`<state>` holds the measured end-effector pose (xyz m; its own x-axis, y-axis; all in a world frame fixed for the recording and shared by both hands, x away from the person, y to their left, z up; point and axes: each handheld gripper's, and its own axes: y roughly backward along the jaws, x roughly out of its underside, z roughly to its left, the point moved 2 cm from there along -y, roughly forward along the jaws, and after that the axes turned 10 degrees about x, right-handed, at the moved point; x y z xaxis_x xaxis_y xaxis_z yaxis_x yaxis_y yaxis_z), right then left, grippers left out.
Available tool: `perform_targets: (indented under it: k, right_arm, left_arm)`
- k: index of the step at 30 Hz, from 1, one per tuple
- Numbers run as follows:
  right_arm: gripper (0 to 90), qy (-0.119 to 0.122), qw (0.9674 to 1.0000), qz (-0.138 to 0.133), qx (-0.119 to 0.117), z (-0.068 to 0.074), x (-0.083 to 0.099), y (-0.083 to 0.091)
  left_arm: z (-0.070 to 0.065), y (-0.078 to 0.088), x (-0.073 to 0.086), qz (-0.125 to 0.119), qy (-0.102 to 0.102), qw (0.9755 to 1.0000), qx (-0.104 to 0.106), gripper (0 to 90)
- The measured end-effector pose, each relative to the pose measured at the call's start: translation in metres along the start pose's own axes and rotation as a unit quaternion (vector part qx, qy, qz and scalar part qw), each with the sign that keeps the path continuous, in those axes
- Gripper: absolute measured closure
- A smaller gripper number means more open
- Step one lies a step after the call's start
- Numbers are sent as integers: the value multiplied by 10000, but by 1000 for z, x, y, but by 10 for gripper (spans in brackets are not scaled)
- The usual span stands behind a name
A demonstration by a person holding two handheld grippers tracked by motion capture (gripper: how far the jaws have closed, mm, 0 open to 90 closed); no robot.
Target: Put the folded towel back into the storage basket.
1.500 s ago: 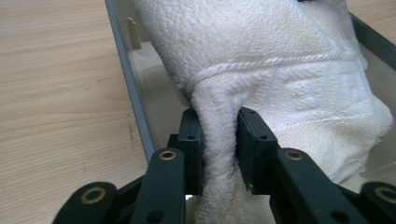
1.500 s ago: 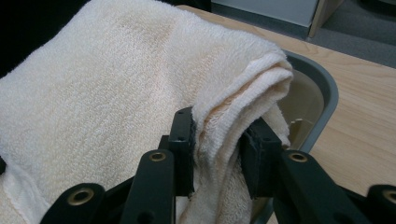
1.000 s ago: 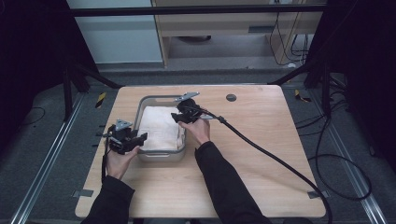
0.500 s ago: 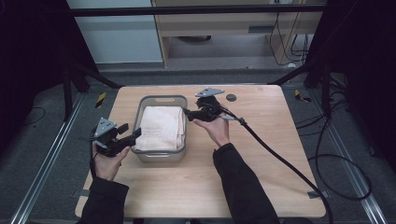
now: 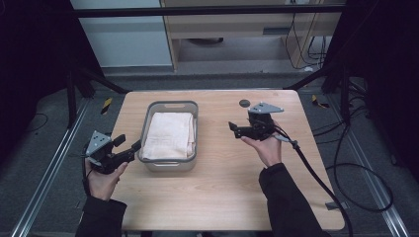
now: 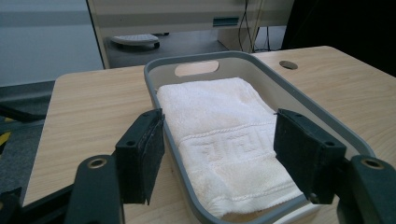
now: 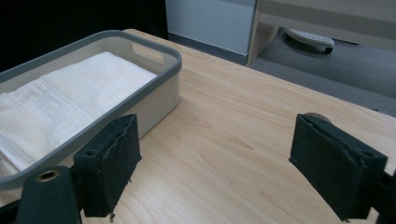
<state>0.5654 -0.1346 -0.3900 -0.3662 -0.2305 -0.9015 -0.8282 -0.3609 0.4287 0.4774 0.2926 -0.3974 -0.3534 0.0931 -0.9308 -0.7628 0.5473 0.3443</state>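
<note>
A wooden table (image 5: pixel 222 197) fills the centre of the high view. A grey bin (image 5: pixel 169 106) stands on it, left of centre, long side running away from the person. A folded white towel (image 5: pixel 170 134) lies flat inside the bin, covering most of its floor.

The left gripper (image 5: pixel 129 147) sits at the lower left of the high view, held in the left hand (image 5: pixel 104 177) just beside the bin's near left corner. Its jaws are apart with nothing between them. In the left gripper view the left gripper (image 6: pixel 219 144) looks over the bin's near end: the bin (image 6: pixel 327 126) rim passes between the two pads, and the towel (image 6: pixel 224 126) with its woven key border lies beyond them. Whether a pad touches the rim cannot be told.

The right gripper (image 5: pixel 232 128) is right of centre in the high view, held in the right hand (image 5: pixel 264 148), palm up, apart from the bin and pointing toward it. A black cable (image 5: pixel 316 177) trails from it to the lower right. Its jaws are wide apart and empty. In the right gripper view the right gripper (image 7: pixel 210 168) faces bare table (image 7: pixel 243 140), with the bin (image 7: pixel 159 93) and towel (image 7: pixel 74 93) at the upper left of the frame.

A small dark round hole (image 5: pixel 244 103) marks the table near its far edge, right of the bin.
</note>
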Motion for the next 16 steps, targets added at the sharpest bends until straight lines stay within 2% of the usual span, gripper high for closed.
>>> perform_targets:
  k: [4,9,16]
  right_arm:
    - [149,-88,9999,-74,1,-11,15,15]
    - [135,-265,9996,-122,36,-28,36,35]
    - [122,-318,9993,-78,186,-52,72,61]
  left_arm:
    - [1,2,7,-20,-52,10000,-22,303]
    - [4,6,18,-48,-18,10000,-43,264]
    - [10,8,38,126,-94,9997,-200,226]
